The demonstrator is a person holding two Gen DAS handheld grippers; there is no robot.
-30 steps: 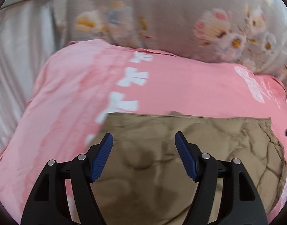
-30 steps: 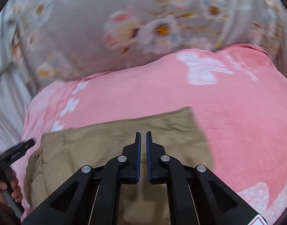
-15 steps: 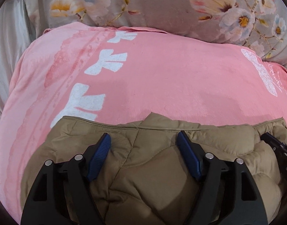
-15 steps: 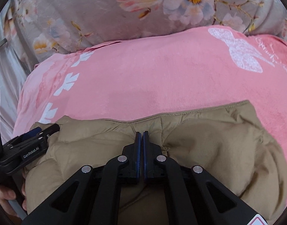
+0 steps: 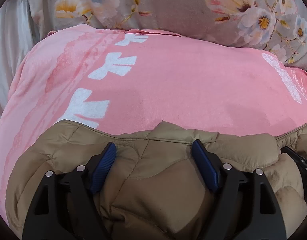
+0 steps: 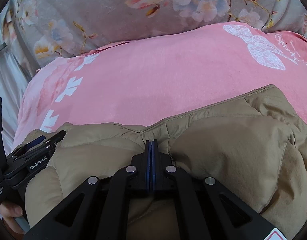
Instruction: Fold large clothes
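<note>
A tan quilted puffer jacket (image 5: 157,182) lies bunched on a pink blanket (image 5: 173,84). My left gripper (image 5: 154,150) is open, its blue pads pressed down on the jacket's left part, one on each side of a puffed fold. In the right wrist view the same jacket (image 6: 229,144) fills the foreground. My right gripper (image 6: 151,143) is shut, its tips pressed into a crease of the jacket; whether fabric is pinched between them I cannot tell. The left gripper (image 6: 36,146) shows at the left edge of that view.
The pink blanket (image 6: 163,76) has white bow prints and covers a bed. A grey floral quilt (image 5: 183,6) is heaped along the far side. Pale grey sheet (image 5: 9,46) shows at the left. The right gripper's body (image 5: 299,164) shows at the right edge.
Both grippers have come down onto the jacket, which went from flat to puffed and bunched. The left jaws stay open and the right jaws stay shut.
</note>
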